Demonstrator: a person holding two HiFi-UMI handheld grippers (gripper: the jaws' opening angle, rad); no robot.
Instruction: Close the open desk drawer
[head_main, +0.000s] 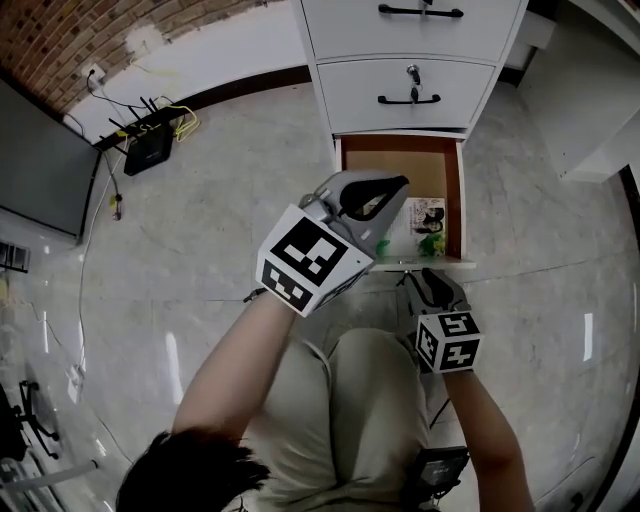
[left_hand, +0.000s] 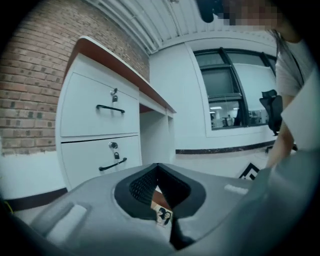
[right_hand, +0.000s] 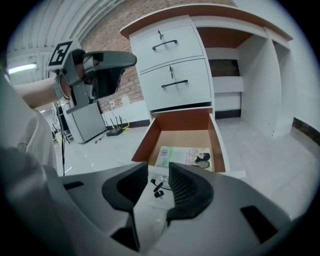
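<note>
Pale marble floor (head_main: 200, 180) under a white cabinet (right_hand: 175, 70). Right tool (right_hand: 156, 172), jaws apart and empty, is at the front edge of the open bottom drawer (right_hand: 150, 135), which holds a magazine (right_hand: 185, 156). Left tool (left_hand: 157, 167), jaws together, hovers above its front-left corner.

Desk (right_hand: 195, 95): smooth white fronts with a satin sheen. Handles (right_hand: 175, 83): dark metal. Drawer (right_hand: 182, 120): matt brown wood-look walls and a paler base. Booklet (right_hand: 182, 156): glossy printed paper. Floor (head_main: 200, 230): polished, marble-like, reflective. Wall (left_hand: 25, 100): rough red brick. Right gripper (right_hand: 161, 182): matt grey plastic shell. Pads (right_hand: 185, 185): black, finely ribbed.
</note>
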